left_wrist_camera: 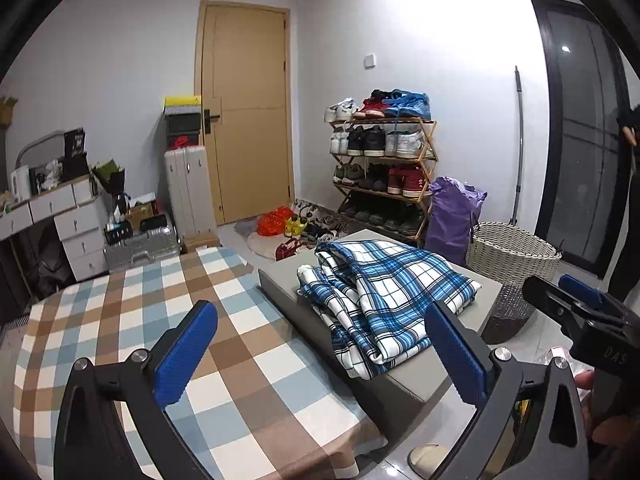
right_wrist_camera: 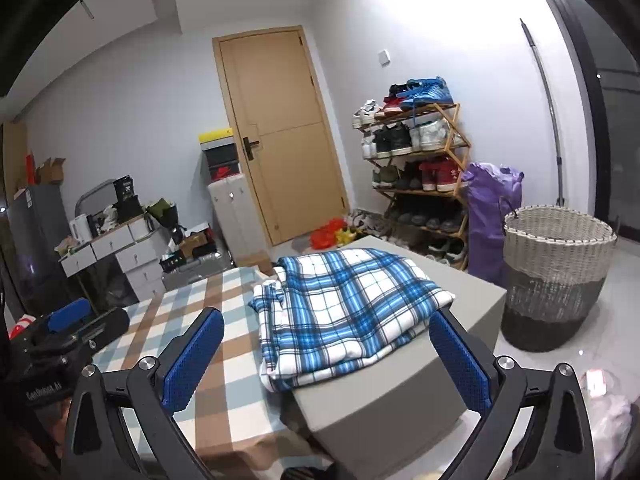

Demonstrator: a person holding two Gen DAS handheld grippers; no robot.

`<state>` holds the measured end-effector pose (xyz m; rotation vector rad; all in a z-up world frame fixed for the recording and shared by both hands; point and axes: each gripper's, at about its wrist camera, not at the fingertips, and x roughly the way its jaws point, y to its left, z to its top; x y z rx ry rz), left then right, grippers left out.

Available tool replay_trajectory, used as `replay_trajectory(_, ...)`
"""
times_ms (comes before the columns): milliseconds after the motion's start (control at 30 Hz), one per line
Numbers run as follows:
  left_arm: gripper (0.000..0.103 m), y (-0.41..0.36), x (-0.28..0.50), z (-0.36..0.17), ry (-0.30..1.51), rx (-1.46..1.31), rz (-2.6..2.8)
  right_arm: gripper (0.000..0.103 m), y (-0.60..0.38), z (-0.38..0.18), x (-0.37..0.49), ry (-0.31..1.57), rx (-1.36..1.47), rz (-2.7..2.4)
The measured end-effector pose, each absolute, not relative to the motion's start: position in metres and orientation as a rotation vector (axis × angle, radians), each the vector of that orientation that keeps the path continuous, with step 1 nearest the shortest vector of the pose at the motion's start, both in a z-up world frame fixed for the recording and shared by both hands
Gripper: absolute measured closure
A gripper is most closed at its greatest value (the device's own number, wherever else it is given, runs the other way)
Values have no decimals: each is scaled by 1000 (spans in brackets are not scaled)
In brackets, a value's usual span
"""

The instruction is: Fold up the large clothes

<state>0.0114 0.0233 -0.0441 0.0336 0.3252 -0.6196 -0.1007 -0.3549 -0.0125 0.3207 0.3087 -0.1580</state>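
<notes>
"DAS" on right claw (left_wrist_camera: 560, 304) housing, "GenRobot.AI" on left claw (right_wrist_camera: 68, 320)

One plaid garment (right_wrist_camera: 344, 312), one basket (right_wrist_camera: 556, 280), one door (right_wrist_camera: 280, 132) — two tongs (left_wrist_camera: 320, 356).

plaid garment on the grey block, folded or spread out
Folded: the blue plaid garment lies in stacked layers on the grey block, layered edges showing at its left side.

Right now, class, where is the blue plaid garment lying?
In both wrist views the blue plaid garment lies folded on the grey block, right of the checked tablecloth and left of the woven basket.
</notes>
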Motion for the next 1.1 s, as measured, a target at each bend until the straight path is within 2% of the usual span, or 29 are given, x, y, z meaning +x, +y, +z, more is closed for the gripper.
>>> replay_trajectory(1100, 2, 10, -12, -37, 320, 54, -653, 0, -363, -22, -123, 316, 393, -181)
